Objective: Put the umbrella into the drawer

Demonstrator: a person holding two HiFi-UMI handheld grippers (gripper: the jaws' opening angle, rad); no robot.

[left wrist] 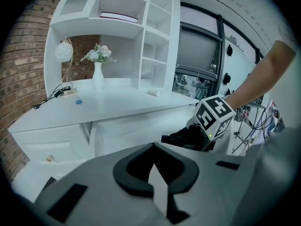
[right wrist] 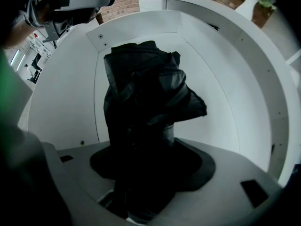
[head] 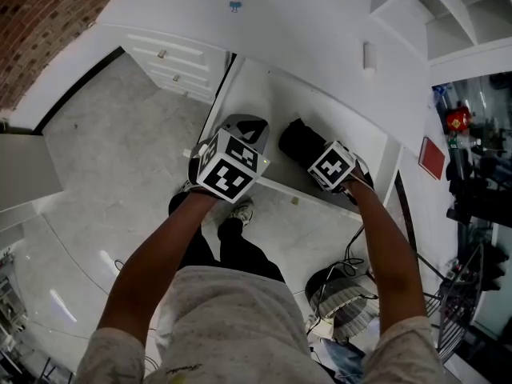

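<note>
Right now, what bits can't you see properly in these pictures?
- Near end of the umbrella: right gripper view, dark, sunk between the jaws of the right gripper.
- Left corner of the drawer: head view, the left gripper covers it.
- Title of the book: left gripper view, too small.

— What sort of place are you working in?
— I'm standing in what is looking like a home study. I'm facing a white surface [left wrist: 117, 100] with shelves [left wrist: 160, 36] rising over it; a vase of flowers [left wrist: 97, 75] and a lamp [left wrist: 63, 52] are sitting there, a brick wall [left wrist: 21, 69] running behind.
</note>
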